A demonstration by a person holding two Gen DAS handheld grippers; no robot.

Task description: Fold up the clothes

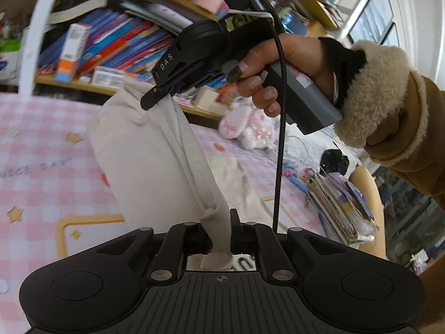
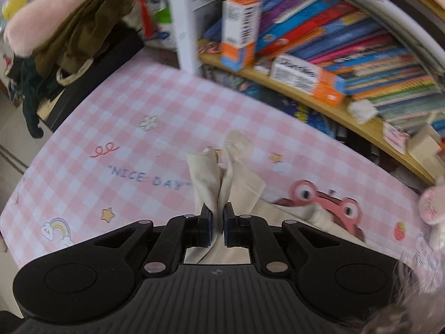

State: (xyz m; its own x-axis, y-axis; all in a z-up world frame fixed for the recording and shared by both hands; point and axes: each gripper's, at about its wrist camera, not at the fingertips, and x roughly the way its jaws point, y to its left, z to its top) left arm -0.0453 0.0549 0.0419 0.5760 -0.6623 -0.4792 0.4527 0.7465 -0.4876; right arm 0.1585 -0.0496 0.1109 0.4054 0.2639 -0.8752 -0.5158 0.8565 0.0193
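Cream garment (image 1: 155,150) stretched between both tongs, lifted above pink checked mat (image 2: 116,117); left gripper (image 1: 221,236) and right gripper (image 2: 217,222) each clamp an edge.

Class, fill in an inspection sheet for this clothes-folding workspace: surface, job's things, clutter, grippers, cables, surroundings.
Surface: pink checked mat with cartoon prints.
Job's things: cream garment lifted above the mat, stretched between both grippers.
Clutter: plush toy, stack of booklets.
Grippers: left gripper and right gripper both shut on the garment.
Cables: black cable hanging from the right gripper's handle.
Surroundings: bookshelf packed with books and boxes.
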